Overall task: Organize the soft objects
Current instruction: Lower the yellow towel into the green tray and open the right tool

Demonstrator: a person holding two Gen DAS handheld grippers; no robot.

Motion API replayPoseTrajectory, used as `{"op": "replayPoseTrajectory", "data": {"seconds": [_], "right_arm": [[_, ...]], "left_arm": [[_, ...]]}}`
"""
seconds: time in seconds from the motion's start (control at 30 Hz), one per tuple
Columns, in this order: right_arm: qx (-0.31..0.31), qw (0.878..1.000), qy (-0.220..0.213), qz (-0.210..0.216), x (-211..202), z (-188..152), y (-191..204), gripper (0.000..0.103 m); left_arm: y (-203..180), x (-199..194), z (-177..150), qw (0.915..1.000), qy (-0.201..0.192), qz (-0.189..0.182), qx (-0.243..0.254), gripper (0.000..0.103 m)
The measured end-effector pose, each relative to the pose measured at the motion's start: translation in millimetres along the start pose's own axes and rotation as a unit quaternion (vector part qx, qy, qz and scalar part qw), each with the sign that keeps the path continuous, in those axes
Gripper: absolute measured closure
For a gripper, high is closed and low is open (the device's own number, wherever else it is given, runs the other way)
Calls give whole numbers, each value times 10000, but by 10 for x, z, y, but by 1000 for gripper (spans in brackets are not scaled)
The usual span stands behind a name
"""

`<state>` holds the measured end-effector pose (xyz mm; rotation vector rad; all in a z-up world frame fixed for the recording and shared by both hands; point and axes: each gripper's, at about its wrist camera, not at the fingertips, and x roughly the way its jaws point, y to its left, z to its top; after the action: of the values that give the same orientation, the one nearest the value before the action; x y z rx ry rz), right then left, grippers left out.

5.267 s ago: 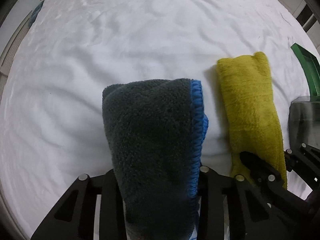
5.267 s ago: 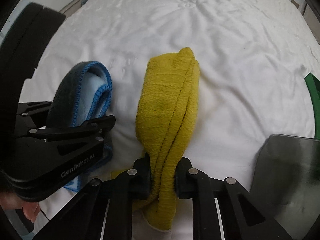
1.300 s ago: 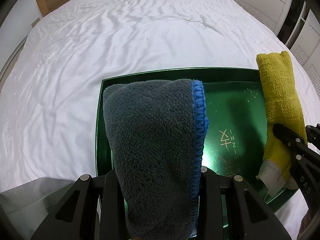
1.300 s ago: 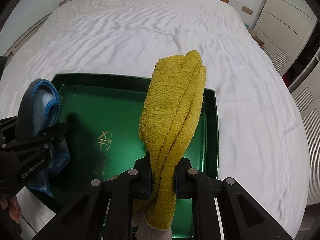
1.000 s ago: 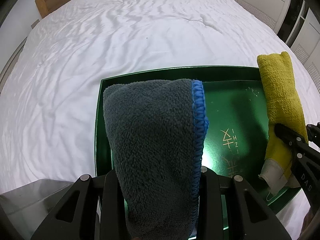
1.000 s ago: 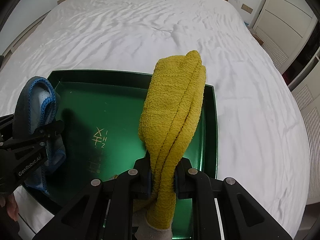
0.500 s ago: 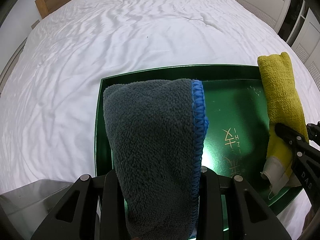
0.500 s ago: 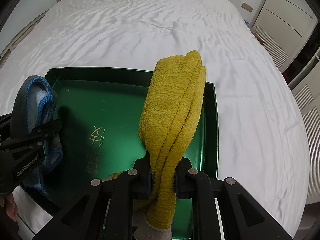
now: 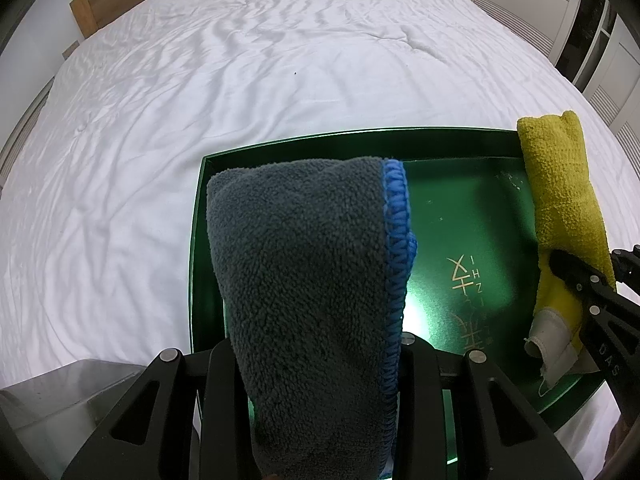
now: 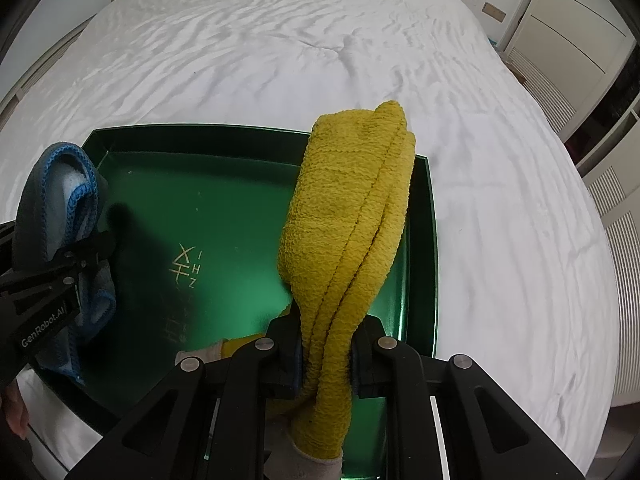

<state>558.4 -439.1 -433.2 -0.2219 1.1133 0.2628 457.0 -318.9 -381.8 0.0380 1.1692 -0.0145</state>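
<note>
The left gripper (image 9: 316,354) is clamped narrowly on a folded grey cloth (image 9: 304,280) with a blue stitched edge, its jaws pressing the fabric from both sides while the cloth stands up out of them toward the far side. The right gripper (image 10: 326,354) is likewise closed tight on a rolled yellow towel (image 10: 352,216), whose bulk rises beyond the pads and whose pale hem hangs out below them. Both bundles are held above a dark green tray (image 10: 424,264), the cloth over its left part and the towel over its right part near the right rim; whether either touches the tray floor cannot be told. The tray floor is bare green with faint gold lettering in the middle, and nothing lies loose in it. The tray rests on a bed (image 9: 200,100) covered by a rumpled white sheet that spreads far and to both sides. A grey box corner (image 9: 60,392) sits at the near left. White cupboard doors (image 10: 576,40) stand at the far right.
</note>
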Motion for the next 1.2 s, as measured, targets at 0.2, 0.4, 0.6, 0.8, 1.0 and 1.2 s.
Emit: {"op": "replayPoseTrajectory", "data": {"seconds": [0.2,0.4,0.6,0.8,1.0,1.2], "right_arm": [[23,10000,9,34,18,20,-23,85],[-26,10000,17,35,50,22,-34,84],[-260,9997,45,2,53,17,-19,84],[-339,9994,74,-67,64,33,-37,80],[-212,9998,-10,32,8,37,-37,63],[-83,9998,-84,146,-66,2,-119,60]], "left_arm": [[14,25,15,10000,10,14,9,74],[22,66,10,10000,17,41,18,73],[72,83,15,9999,-10,116,11,73],[140,105,44,9999,13,159,-21,70],[172,89,50,9999,-30,158,7,69],[236,60,77,9998,-103,151,-24,62]]}}
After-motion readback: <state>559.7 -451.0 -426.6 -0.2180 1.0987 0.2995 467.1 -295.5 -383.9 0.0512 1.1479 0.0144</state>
